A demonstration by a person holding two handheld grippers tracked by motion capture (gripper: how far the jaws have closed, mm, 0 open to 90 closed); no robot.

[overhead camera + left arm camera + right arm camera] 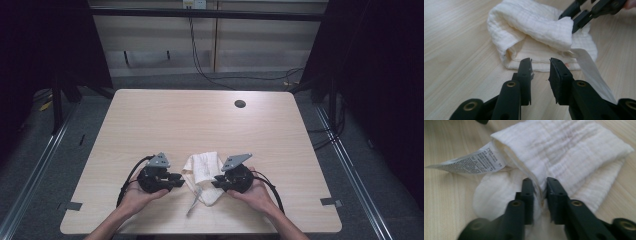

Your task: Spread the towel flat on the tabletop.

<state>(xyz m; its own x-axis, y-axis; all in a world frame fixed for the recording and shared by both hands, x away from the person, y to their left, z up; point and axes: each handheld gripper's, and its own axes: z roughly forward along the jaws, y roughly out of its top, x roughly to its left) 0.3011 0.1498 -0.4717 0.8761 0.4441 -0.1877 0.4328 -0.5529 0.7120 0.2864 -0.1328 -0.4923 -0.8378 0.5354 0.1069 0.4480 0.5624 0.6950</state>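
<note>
Right now I see the folded white cloth (204, 172) lying on the table (150, 120) near its front edge, care label (471, 161) sticking out. My left gripper (540, 72) sits just short of the cloth's edge, jaws partly apart, nothing between them. My right gripper (540, 191) has a cloth fold between its narrowly parted jaws; I cannot tell whether they pinch it.

Dim all round in the high view, with black curtains swallowing both sides; soft overhead light falling evenly on the bench (200, 120), brightest near its far edge. Faint, short shadows beneath the cloth (204, 172). No glare. Grainy, low detail overall. Sharp on the cloth (531, 27) in the left gripper view; slight blur near the lower left claw (537, 202) base in the right gripper view.
</note>
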